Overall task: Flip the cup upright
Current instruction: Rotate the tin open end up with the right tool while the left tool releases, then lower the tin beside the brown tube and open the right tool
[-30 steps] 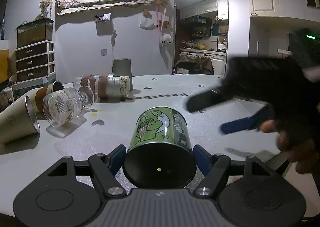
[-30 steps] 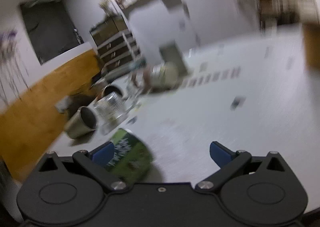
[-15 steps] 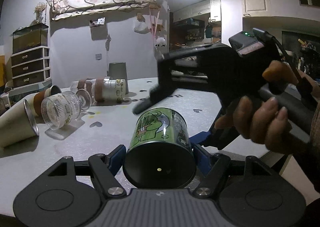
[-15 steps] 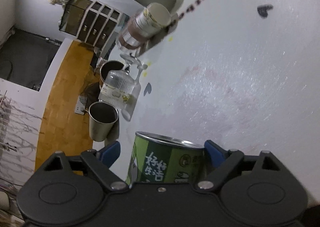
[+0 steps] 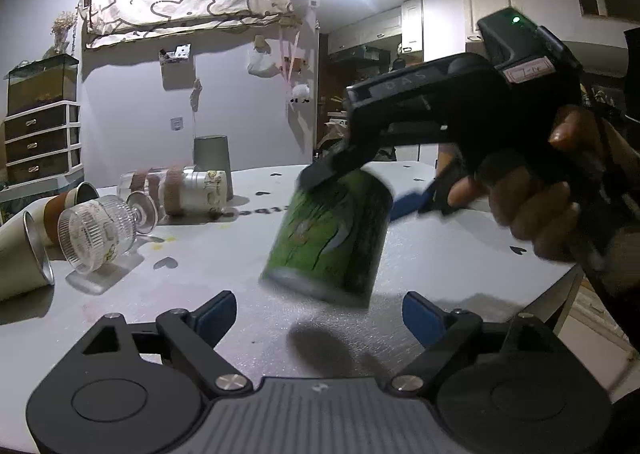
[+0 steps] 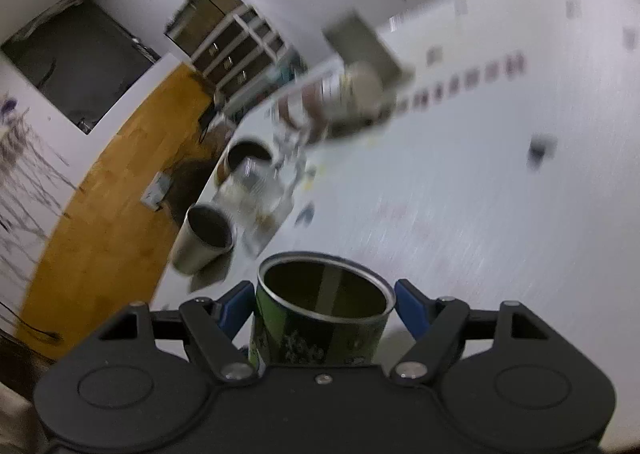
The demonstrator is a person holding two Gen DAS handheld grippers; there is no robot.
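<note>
A green printed cup [image 5: 332, 238] hangs tilted a little above the white table [image 5: 240, 254], its base towards me and blurred by motion. My right gripper [image 5: 360, 189] is shut on it from above and behind, held by a hand. In the right wrist view the cup [image 6: 324, 318] sits between the blue pads [image 6: 236, 308], its open mouth facing up and away. My left gripper [image 5: 320, 314] is open and empty, low over the table in front of the cup.
At the left lie a ribbed glass goblet [image 5: 96, 234], a metal cup [image 5: 24, 254], a brown-sleeved cup [image 5: 68, 201] and a glass jar [image 5: 180, 189]. A grey cup [image 5: 212, 161] stands mouth down behind them. The table's edge runs at the right [image 5: 560, 286].
My right gripper closed on the green cup, lifted it out from between the left gripper's fingers and tipped it towards upright. My left gripper opened and stays low.
</note>
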